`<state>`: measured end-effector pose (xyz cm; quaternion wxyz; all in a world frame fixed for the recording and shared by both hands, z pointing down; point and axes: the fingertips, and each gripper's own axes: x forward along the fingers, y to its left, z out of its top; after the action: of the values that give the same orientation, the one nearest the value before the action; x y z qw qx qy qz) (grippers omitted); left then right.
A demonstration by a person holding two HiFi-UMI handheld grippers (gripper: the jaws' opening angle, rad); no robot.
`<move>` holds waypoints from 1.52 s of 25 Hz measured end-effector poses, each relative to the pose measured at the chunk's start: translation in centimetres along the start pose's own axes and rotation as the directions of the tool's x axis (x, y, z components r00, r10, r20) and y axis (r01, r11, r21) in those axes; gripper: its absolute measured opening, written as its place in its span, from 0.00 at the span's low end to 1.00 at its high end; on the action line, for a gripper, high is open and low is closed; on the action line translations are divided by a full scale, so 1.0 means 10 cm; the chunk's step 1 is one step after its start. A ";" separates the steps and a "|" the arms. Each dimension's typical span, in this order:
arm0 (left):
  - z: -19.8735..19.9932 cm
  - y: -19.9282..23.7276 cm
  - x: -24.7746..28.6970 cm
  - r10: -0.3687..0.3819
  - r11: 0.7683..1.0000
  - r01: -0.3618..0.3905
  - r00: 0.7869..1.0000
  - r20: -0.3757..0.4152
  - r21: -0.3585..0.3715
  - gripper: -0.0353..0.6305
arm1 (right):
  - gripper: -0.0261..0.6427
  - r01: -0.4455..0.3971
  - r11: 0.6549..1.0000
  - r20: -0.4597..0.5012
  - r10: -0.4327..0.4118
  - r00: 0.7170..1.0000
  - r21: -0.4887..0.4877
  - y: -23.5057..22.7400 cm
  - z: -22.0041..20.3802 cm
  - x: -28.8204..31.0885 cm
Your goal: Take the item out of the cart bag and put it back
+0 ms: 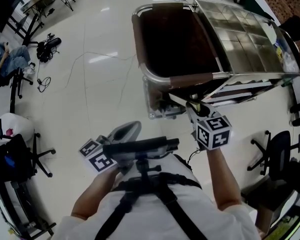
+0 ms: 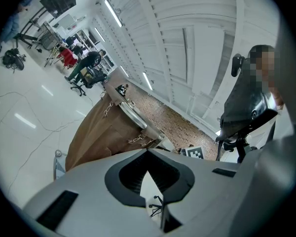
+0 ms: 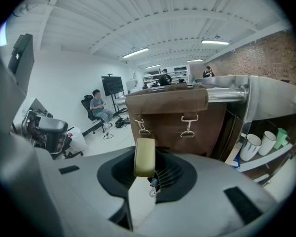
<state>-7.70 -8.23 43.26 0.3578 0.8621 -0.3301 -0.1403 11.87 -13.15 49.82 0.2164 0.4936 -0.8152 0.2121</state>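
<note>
One olive item [image 3: 144,156] pinched in right hand-held gripper [image 3: 144,171]; left hand-held gripper [image 2: 148,152] closed, empty. Should clear rim of cart bag [image 3: 172,117] ahead before release.

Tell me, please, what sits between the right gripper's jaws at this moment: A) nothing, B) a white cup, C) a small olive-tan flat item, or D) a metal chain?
C: the right gripper view shows the right gripper shut on an olive-tan item, in front of the brown cart bag.
</note>
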 end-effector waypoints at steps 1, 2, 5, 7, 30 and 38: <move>0.00 0.00 0.00 0.000 1.000 0.000 1.000 0.001 0.000 0.06 | 0.15 0.000 1.000 -0.003 0.000 1.000 -0.003 0.00 0.00 0.02; 0.00 0.01 -0.01 0.001 1.000 -0.001 1.000 0.002 0.001 0.06 | 0.15 -0.001 1.000 -0.007 0.001 1.000 -0.006 0.00 -0.01 0.04; 0.00 0.01 -0.01 0.002 1.000 -0.002 1.000 0.004 -0.001 0.06 | 0.15 -0.002 1.000 -0.019 0.002 1.000 -0.017 0.01 -0.02 0.12; 0.00 0.01 -0.01 0.003 1.000 -0.003 1.000 0.003 -0.002 0.06 | 0.15 -0.003 1.000 -0.031 0.002 1.000 -0.026 0.00 -0.04 0.17; 0.05 0.02 -0.06 0.012 1.000 -0.012 1.000 0.010 0.003 0.06 | 0.15 -0.007 0.992 -0.210 -0.020 0.978 -0.125 -0.03 -0.36 0.81; 0.05 0.02 -0.10 0.019 1.000 -0.019 1.000 0.017 0.004 0.06 | 0.16 0.008 0.991 -0.265 -0.044 0.963 -0.136 -0.10 -0.51 1.00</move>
<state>-8.78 -7.87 43.09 0.3545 0.8584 -0.3418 -0.1435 9.25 -17.89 59.72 0.3597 0.4555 -0.7843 0.2190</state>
